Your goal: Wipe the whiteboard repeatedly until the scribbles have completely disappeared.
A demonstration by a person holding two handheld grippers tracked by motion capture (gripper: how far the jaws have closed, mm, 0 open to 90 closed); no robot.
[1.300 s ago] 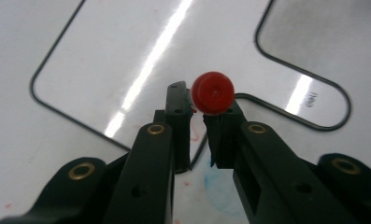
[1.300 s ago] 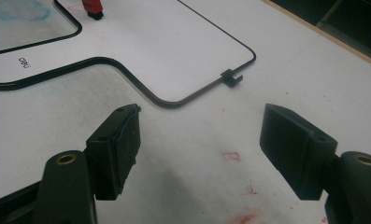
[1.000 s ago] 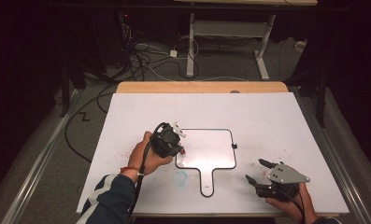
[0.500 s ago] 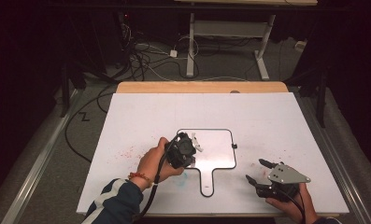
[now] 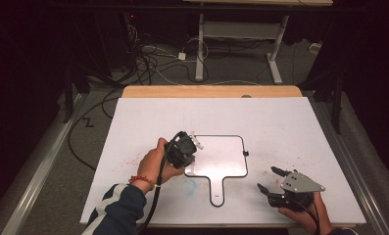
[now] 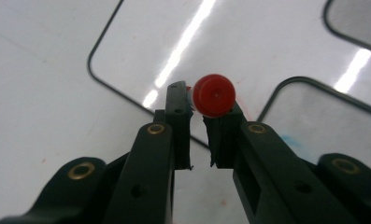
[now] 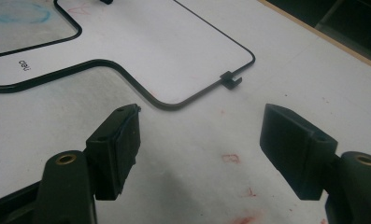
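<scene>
Marker [image 6: 214,95] is sitting clamped in the left claw [image 5: 191,145], its red end cap facing the left gripper view's camera, and the claw is hovering over the left edge of the small handled whiteboard [image 5: 221,156] lying mid-bench [image 5: 280,122]. A blue smudge [image 5: 189,185] is showing on the white sheet just beside the board's handle. Farther right, the right claw [image 5: 269,178] is resting near the bench's front edge, jaws standing wide apart and holding nothing, pointing toward the whiteboard's clip [image 7: 231,80].
</scene>
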